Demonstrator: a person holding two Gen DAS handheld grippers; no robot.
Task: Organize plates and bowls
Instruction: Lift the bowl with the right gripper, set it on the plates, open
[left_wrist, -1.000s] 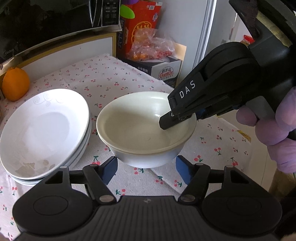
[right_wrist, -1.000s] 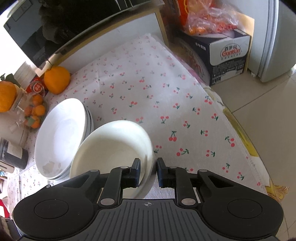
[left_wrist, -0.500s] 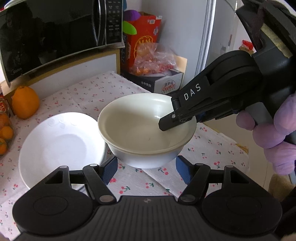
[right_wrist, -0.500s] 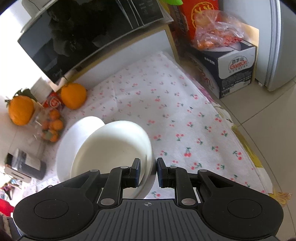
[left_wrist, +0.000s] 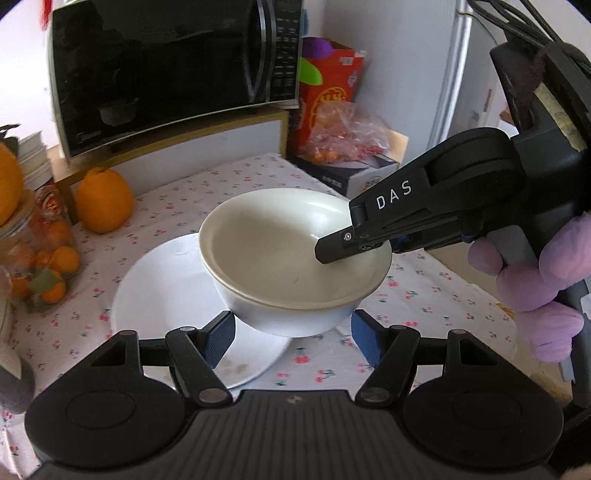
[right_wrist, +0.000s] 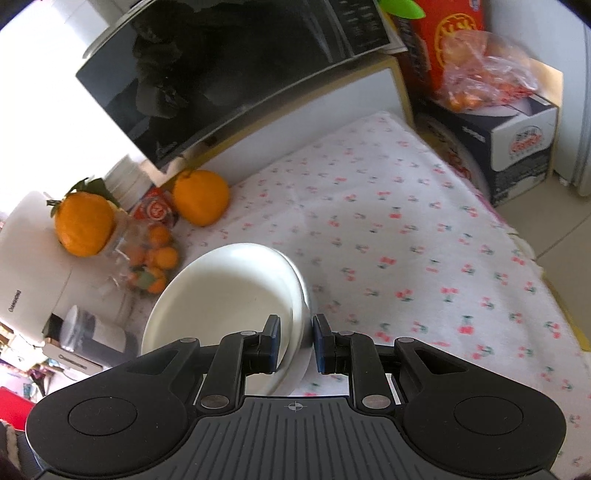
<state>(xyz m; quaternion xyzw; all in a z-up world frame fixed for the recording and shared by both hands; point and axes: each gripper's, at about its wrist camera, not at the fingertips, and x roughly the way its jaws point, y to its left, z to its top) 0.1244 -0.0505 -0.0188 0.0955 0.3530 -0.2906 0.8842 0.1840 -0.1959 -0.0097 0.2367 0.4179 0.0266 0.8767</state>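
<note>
My right gripper (right_wrist: 294, 345) is shut on the near rim of two nested white bowls (right_wrist: 229, 295) and holds them in the air. In the left wrist view the bowls (left_wrist: 291, 251) hang over the stacked white plates (left_wrist: 162, 295), with the right gripper (left_wrist: 345, 245) pinching their right rim. My left gripper (left_wrist: 291, 338) is open and empty, its blue pads on either side just below the bowls' base. The bowls hide the plates in the right wrist view.
A cherry-print cloth (right_wrist: 406, 240) covers the table. An orange (left_wrist: 103, 205) and a jar of small oranges (left_wrist: 40, 266) stand at the left. A microwave (left_wrist: 166, 70) sits behind. Boxes and a bag of fruit (left_wrist: 343, 136) lie past the far right edge.
My right gripper has lifted the bowls up and carried them left, from beside the plates to over them. The left gripper has risen too and stayed open.
</note>
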